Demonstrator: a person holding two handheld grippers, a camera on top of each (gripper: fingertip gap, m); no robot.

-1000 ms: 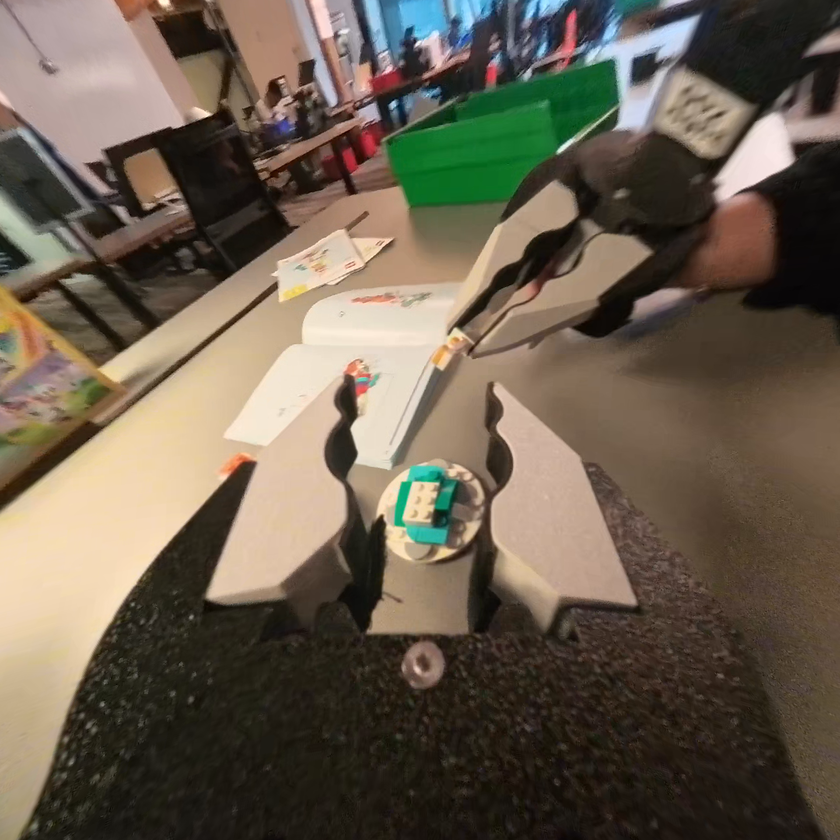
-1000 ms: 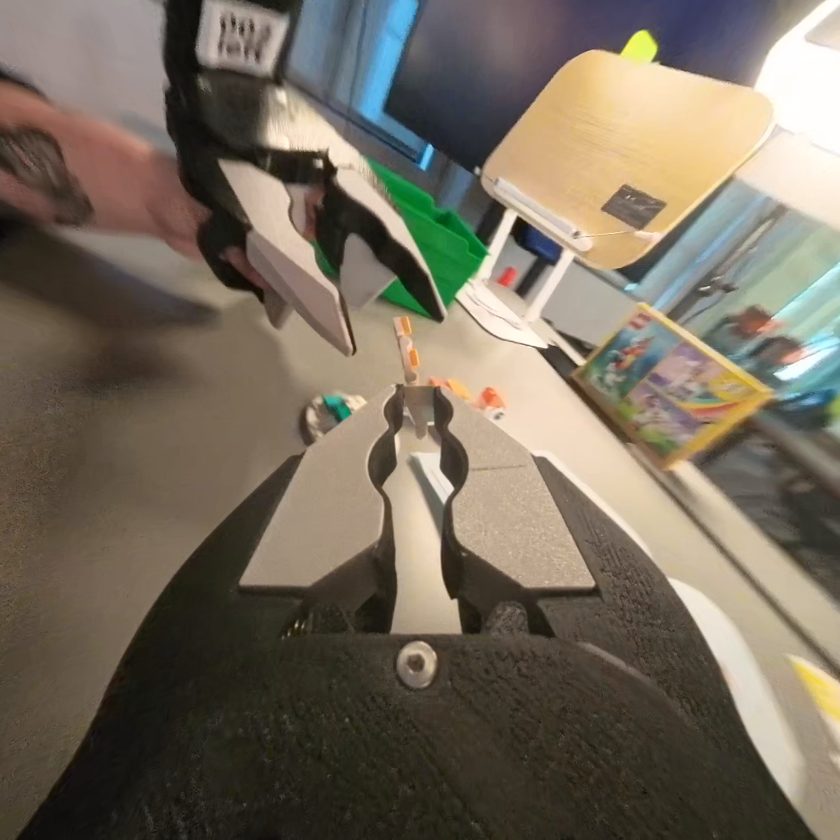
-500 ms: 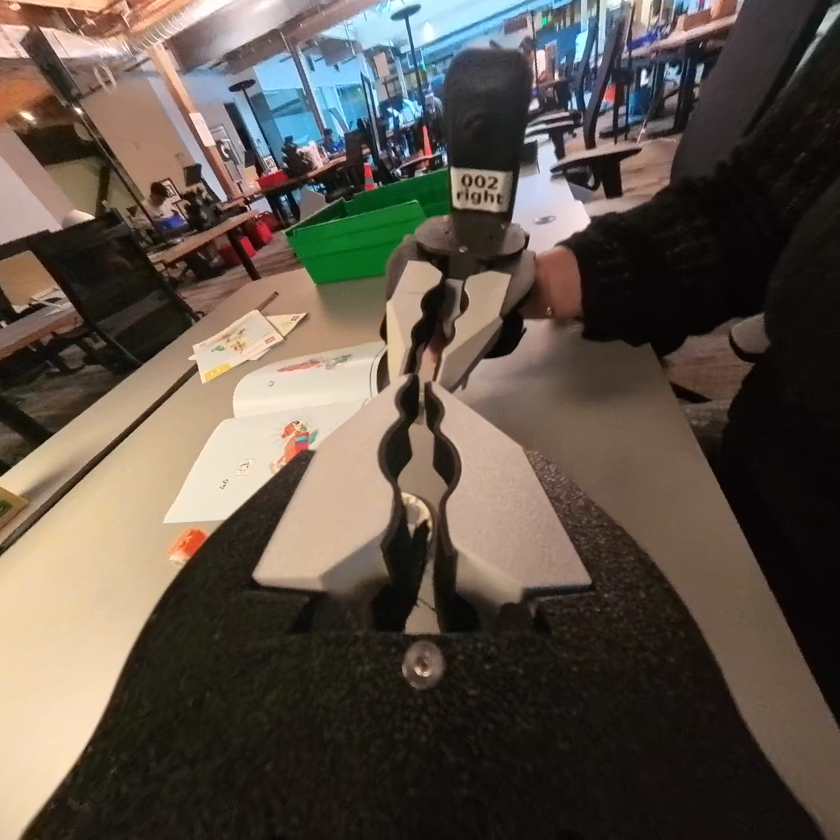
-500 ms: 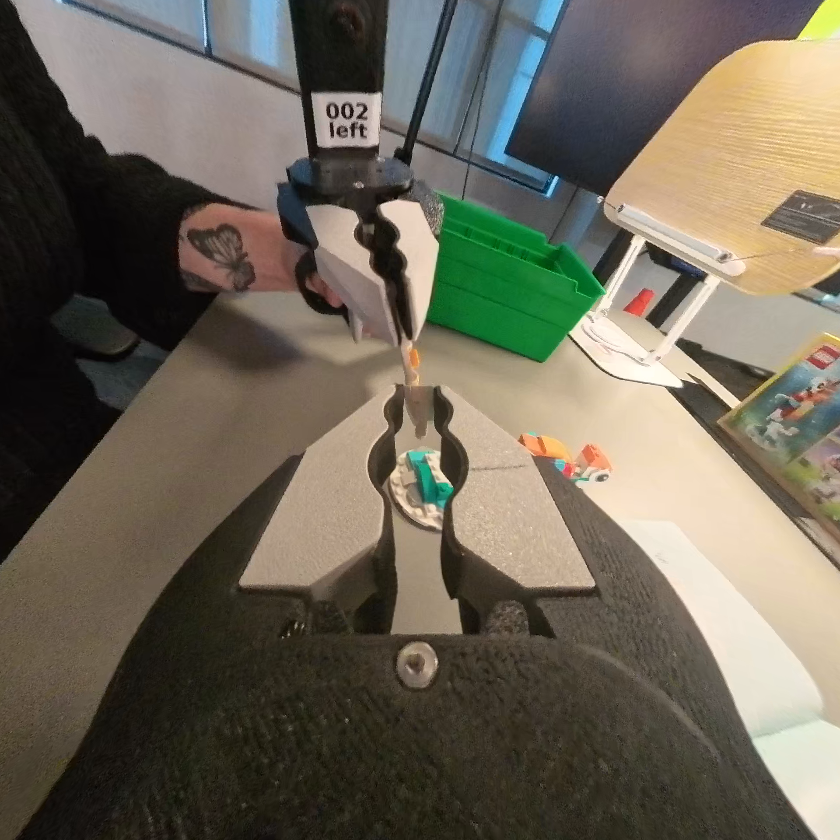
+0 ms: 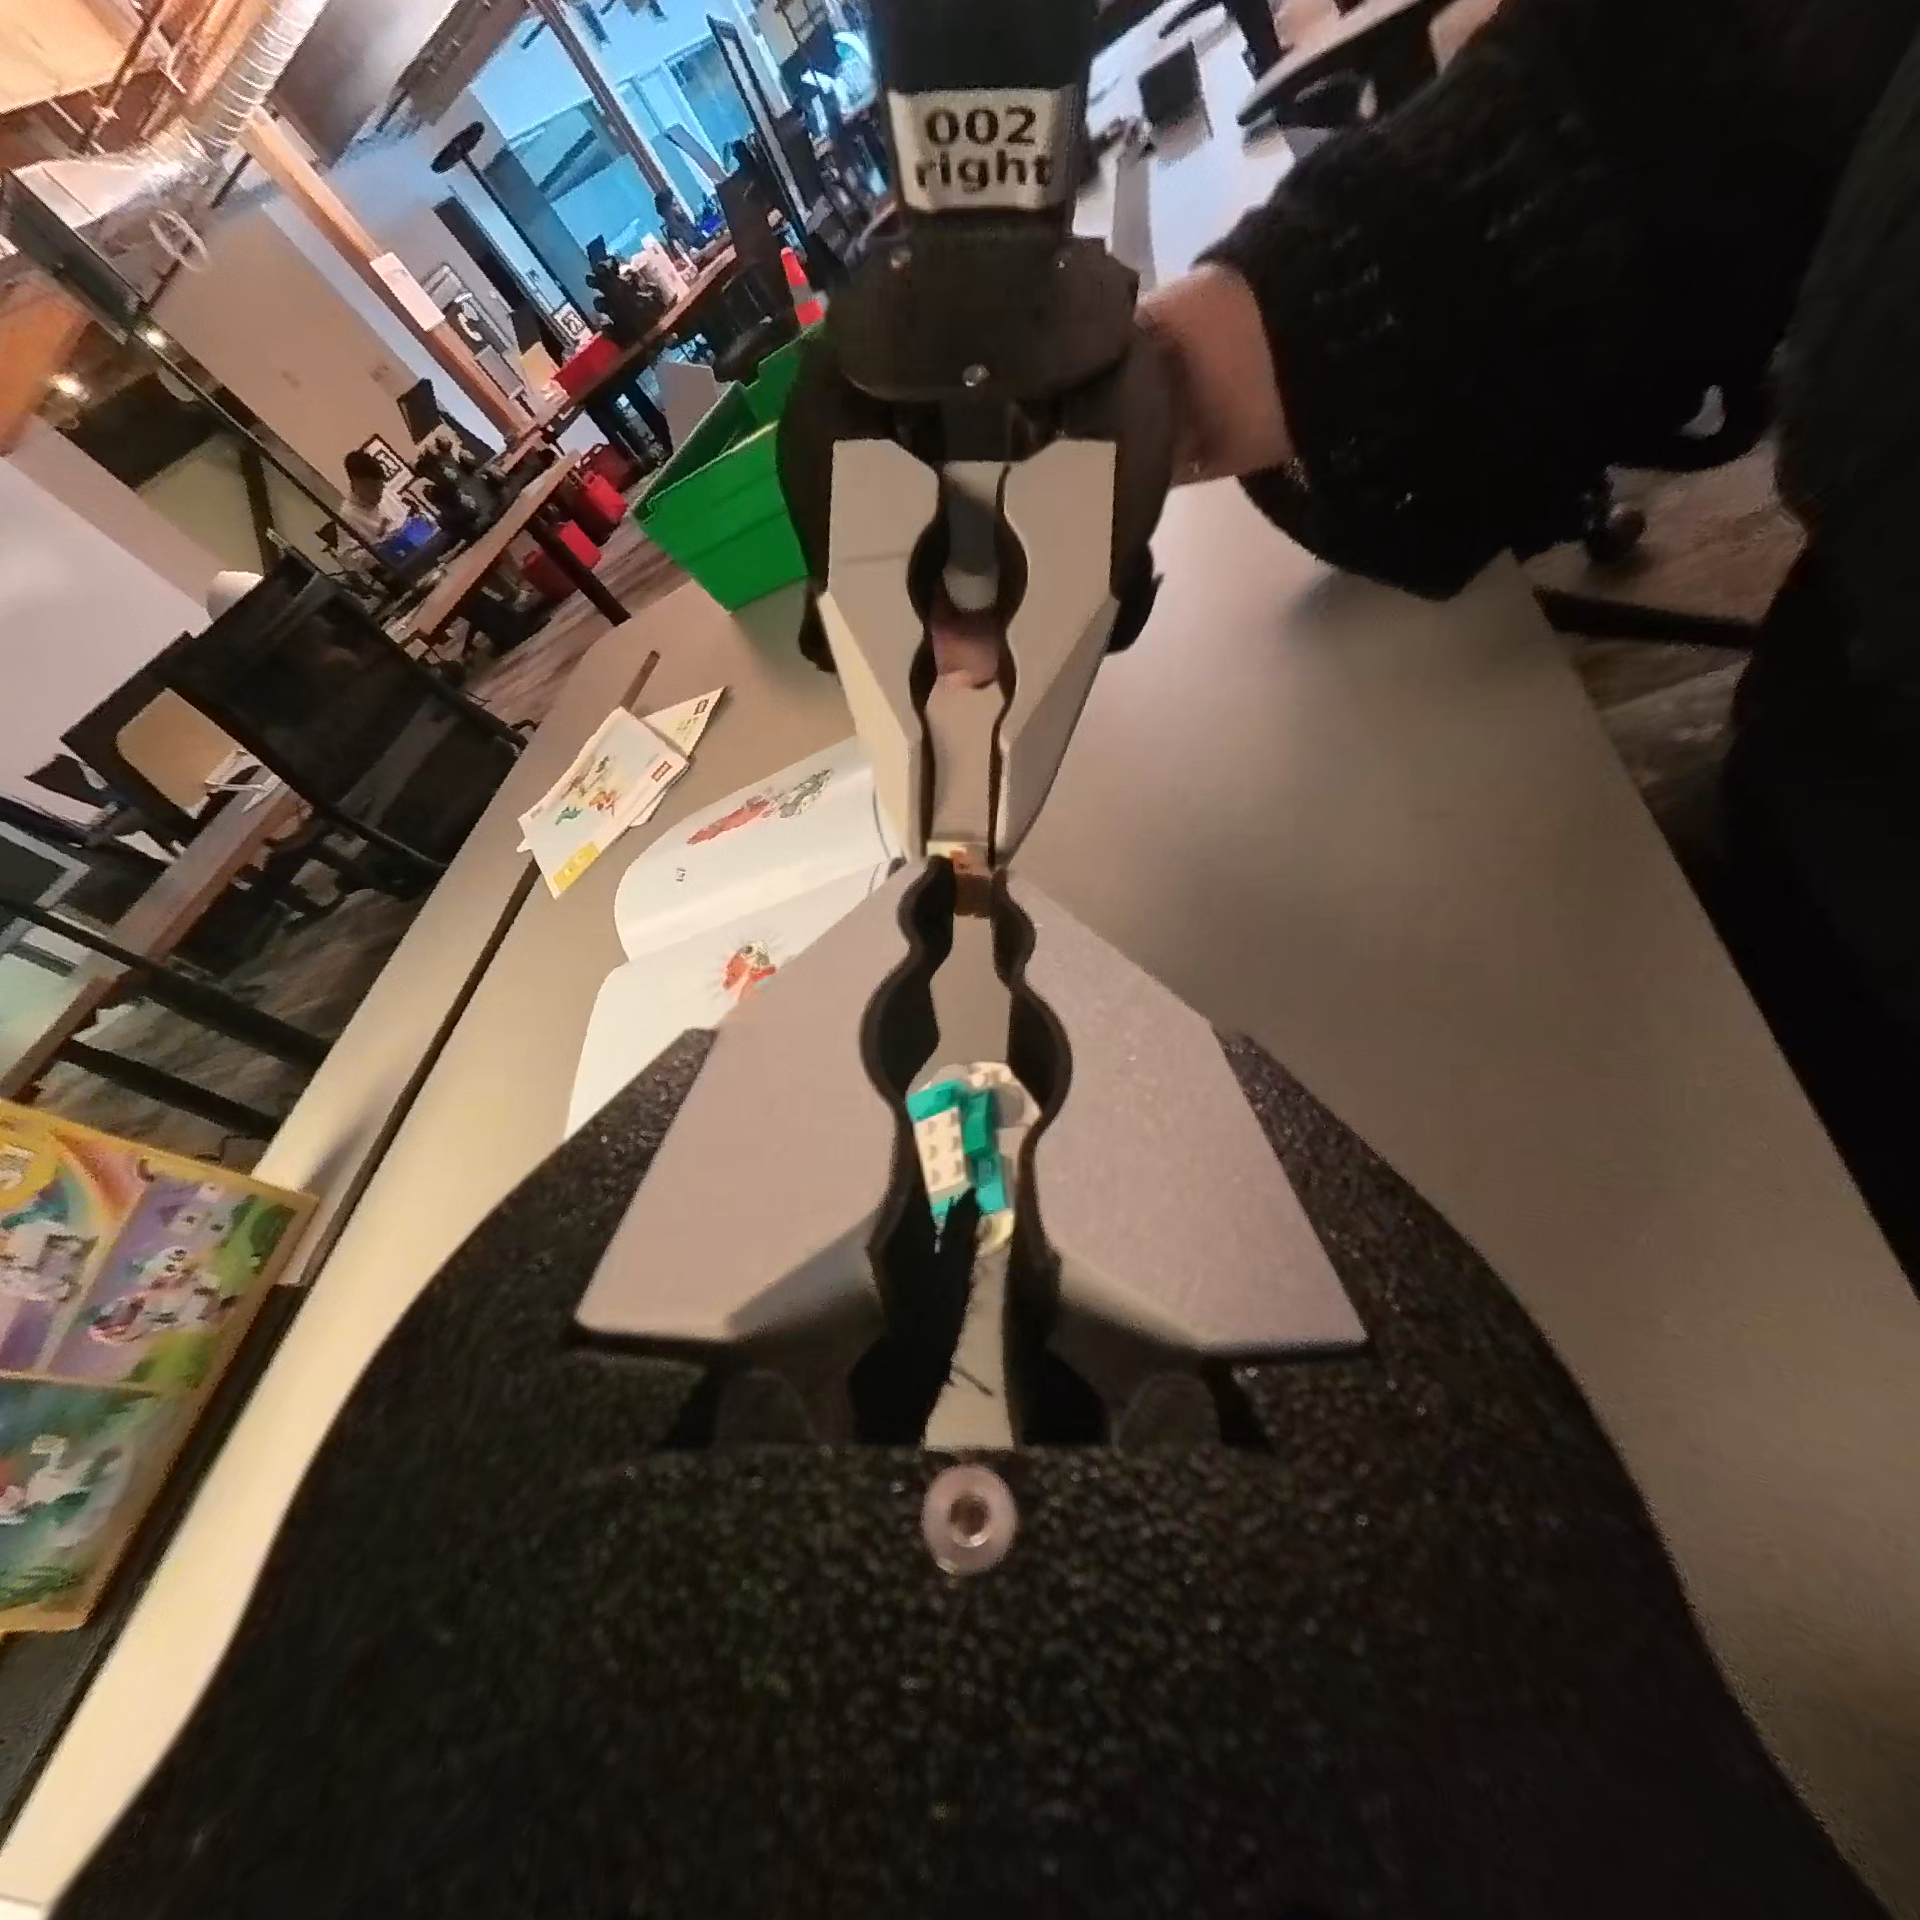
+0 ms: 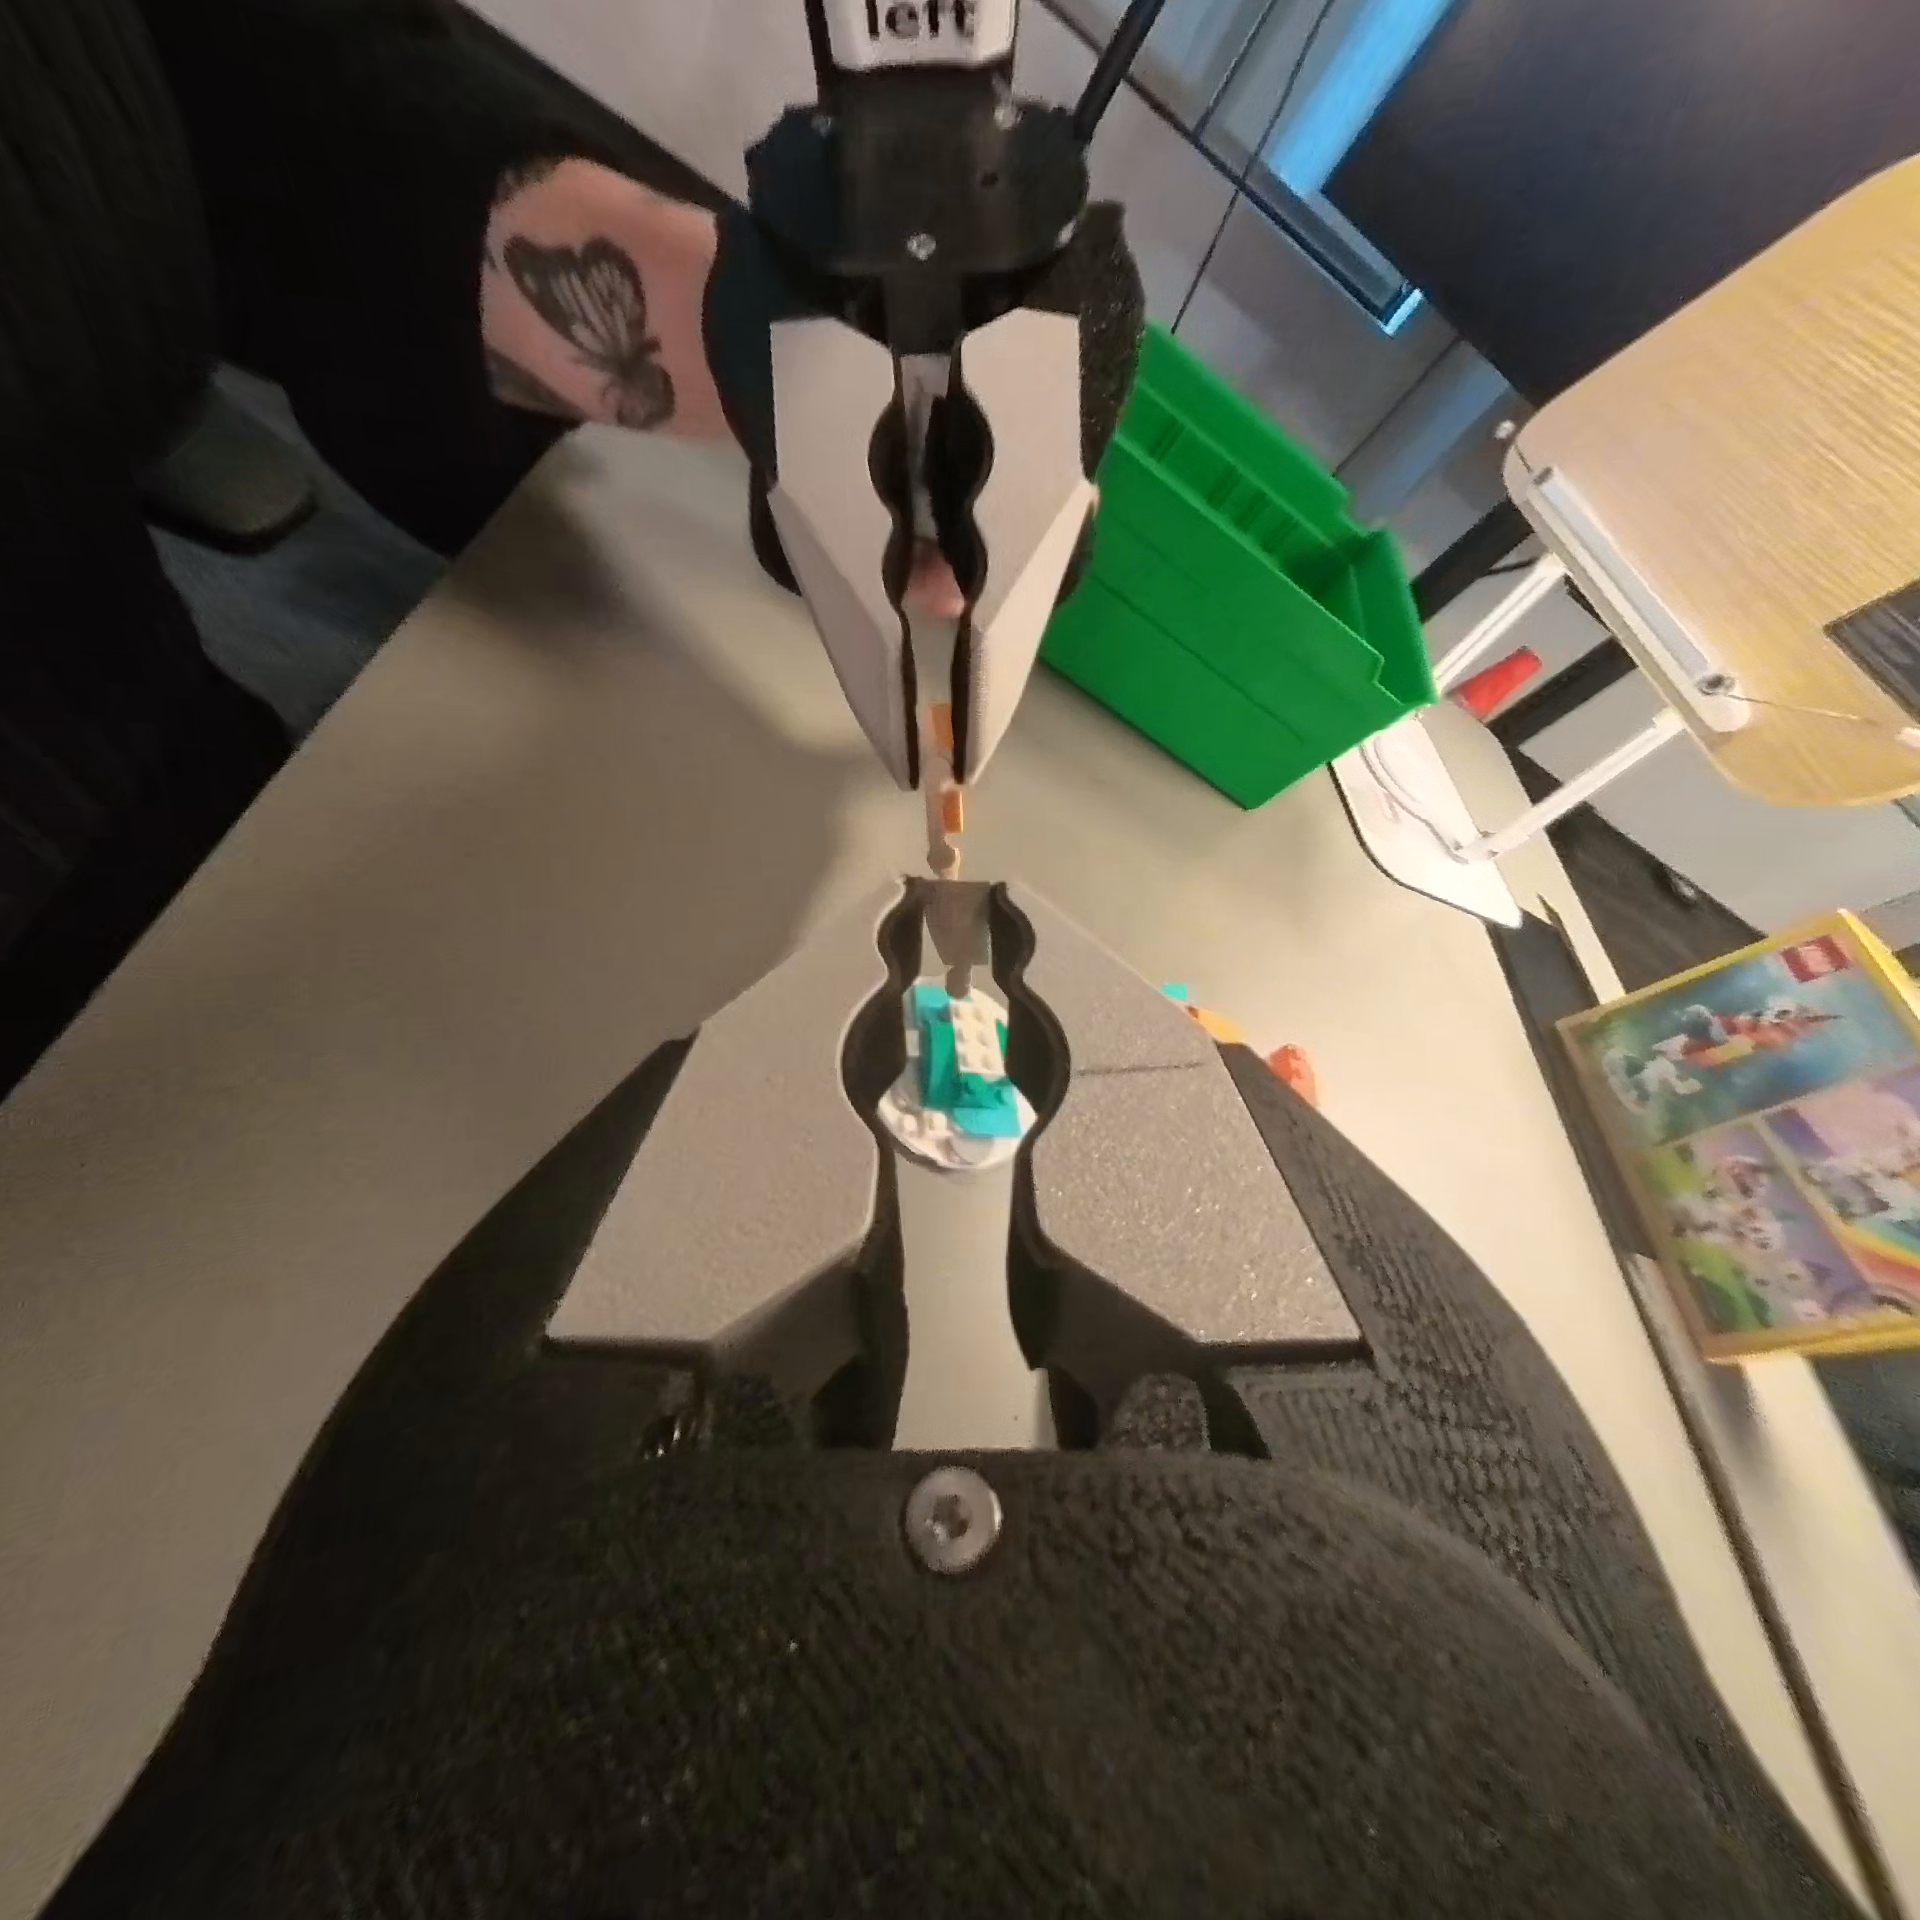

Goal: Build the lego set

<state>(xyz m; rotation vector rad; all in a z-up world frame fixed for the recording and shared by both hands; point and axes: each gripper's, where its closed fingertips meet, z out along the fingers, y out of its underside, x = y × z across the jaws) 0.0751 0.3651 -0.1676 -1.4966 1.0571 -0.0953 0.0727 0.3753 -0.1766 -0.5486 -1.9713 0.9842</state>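
In the right wrist view the left gripper (image 6: 940, 779) comes down from the top centre of the frame, its jaws pinched together on a thin orange-and-tan lego strip (image 6: 948, 805) that pokes out below the tips. The right gripper (image 6: 951, 899), at centre, is closed on a small grey piece (image 6: 956, 930). The two parts meet tip to tip above the desk (image 6: 364, 935), most likely so each tool braces one part while they are pressed together in the air; whether they touch yet cannot be told. In the left wrist view the same meeting sits at centre, with the left gripper (image 5: 961, 883) below and the right gripper (image 5: 961, 831) hanging from the top, and the join itself too small and dark to read. Below the tips, seen through the gap in the fingers, the round white base with teal bricks (image 6: 956, 1081) lies on the desk, untouched. An open instruction booklet (image 5: 727, 935) lies left of centre there, and a green bin (image 6: 1226, 623) stands at upper right in the right wrist view. Compared with half a second ago, the grippers have drawn closer and fill more of each other's frame, and the strip has come down almost onto the grey piece. A second ago the left gripper was open over the round base and the right was tilted off to the side.
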